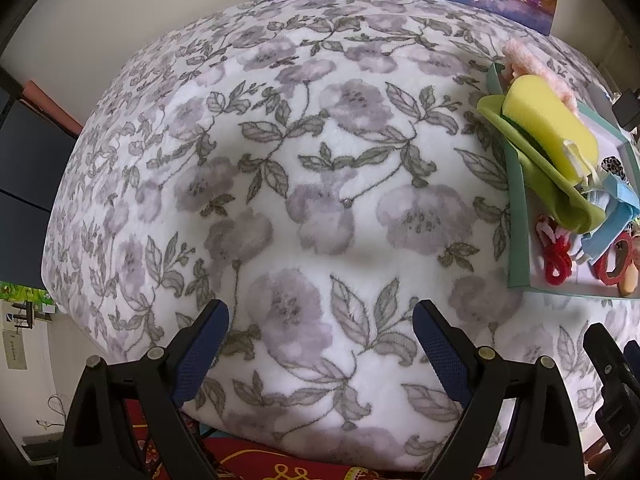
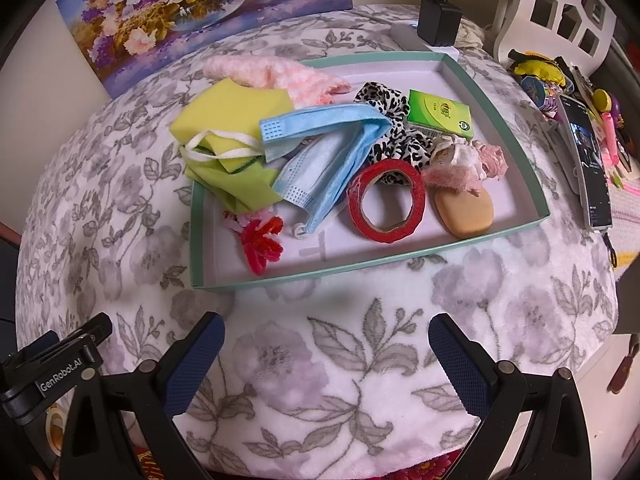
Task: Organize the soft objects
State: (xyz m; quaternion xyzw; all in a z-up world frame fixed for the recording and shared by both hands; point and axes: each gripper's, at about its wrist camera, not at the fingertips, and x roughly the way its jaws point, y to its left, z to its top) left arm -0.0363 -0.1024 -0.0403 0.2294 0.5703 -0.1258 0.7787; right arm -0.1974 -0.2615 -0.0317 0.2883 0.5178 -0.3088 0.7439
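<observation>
A shallow teal tray (image 2: 532,184) (image 1: 516,216) on the floral blanket holds a yellow sponge (image 2: 224,108) (image 1: 548,128) on a green cloth (image 2: 236,188), blue face masks (image 2: 320,152), a pink fluffy cloth (image 2: 276,74), a leopard-print scrunchie (image 2: 396,136), a red tape roll (image 2: 386,202), a tan pad (image 2: 464,212), red pipe-cleaner pieces (image 2: 262,246) and a green tissue pack (image 2: 440,114). My right gripper (image 2: 326,354) is open, empty, in front of the tray. My left gripper (image 1: 320,344) is open over bare blanket, the tray to its right.
A flower painting (image 2: 192,12) leans on the wall behind the tray. A phone (image 2: 588,160) and small toys (image 2: 552,80) lie to the tray's right, a black charger (image 2: 438,20) behind it. The floral blanket (image 1: 280,160) spreads wide to the left of the tray.
</observation>
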